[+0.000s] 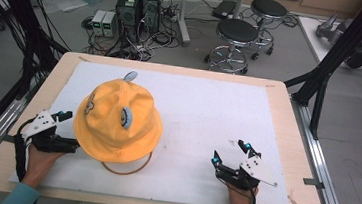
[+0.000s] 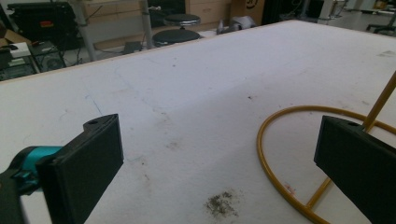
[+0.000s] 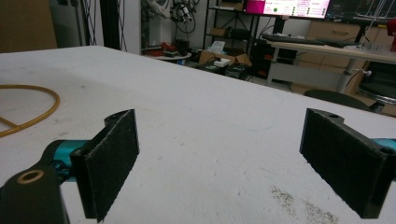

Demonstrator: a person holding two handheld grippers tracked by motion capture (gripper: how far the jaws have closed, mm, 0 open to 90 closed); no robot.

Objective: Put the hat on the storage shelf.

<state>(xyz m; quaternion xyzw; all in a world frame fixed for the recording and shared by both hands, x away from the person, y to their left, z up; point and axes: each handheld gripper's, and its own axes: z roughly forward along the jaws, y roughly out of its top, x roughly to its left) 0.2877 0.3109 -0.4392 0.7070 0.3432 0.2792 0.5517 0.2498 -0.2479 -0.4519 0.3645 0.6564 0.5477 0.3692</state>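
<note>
A yellow bucket hat [image 1: 117, 118] with small grey ears and a face print sits on a yellow wire stand, whose ring base [image 1: 126, 169] lies on the white mat [image 1: 208, 109]. My left gripper [image 1: 69, 131] is open just left of the hat's brim, apart from it. In the left gripper view its jaws [image 2: 219, 135] stand wide apart with nothing between them, and the stand's ring [image 2: 275, 163] and its rod [image 2: 380, 105] lie ahead to the right. My right gripper [image 1: 230, 153] is open at the mat's front right, holding nothing; its own view [image 3: 219, 135] catches the ring [image 3: 44, 109] at far left.
The mat covers a wooden table [image 1: 287, 122] with edges all around. Beyond the far edge are two stools [image 1: 235, 34] and computer towers [image 1: 138, 7] on the floor. A black frame leg [image 1: 320, 90] stands at the right. A dirt smudge [image 2: 222, 204] marks the mat.
</note>
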